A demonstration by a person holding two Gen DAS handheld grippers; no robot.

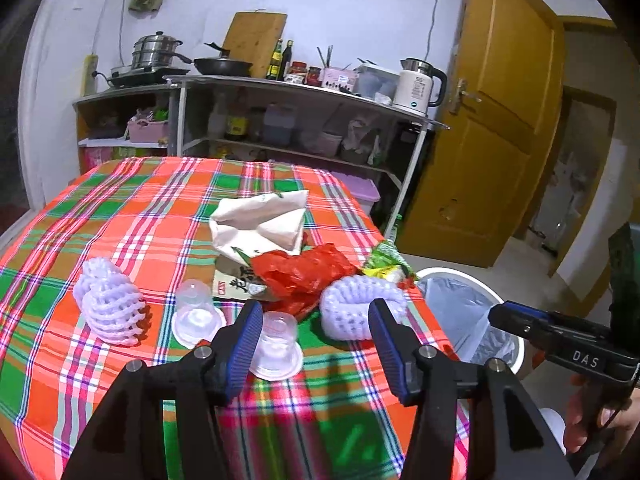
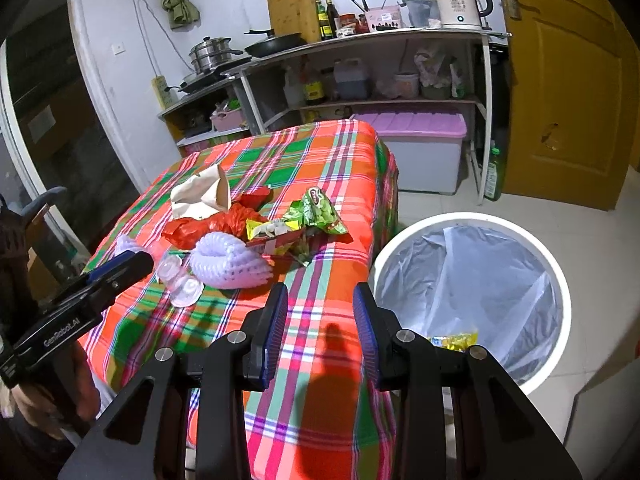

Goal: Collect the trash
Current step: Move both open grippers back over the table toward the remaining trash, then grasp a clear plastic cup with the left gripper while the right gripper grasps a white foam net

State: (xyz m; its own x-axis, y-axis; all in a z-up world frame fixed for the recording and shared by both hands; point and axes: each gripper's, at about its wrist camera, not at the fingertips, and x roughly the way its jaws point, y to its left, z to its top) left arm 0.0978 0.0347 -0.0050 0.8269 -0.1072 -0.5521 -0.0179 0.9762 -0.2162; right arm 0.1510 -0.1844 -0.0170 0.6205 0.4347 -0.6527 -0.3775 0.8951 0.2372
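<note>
Behind the checked worktop (image 1: 120,216) stood kitchen shelves and a yellow door; beside its right edge, a white lined bin (image 2: 472,300) already held a yellow wrapper (image 2: 454,339). The left tongs (image 1: 316,340) were spread wide and empty, one pad beside a clear plastic cup (image 1: 277,344) — upturned, its axis upright, wide rim flat on the cloth. The foam fruit net (image 1: 360,306) just past the other pad lay curled in a ring, its long axis across the view. To take the cup well, I judged, the jaws should straddle its narrow body and close gently, since thin plastic buckles. The right tongs (image 2: 320,328) hung about half open over bare cloth, holding nothing.
</note>
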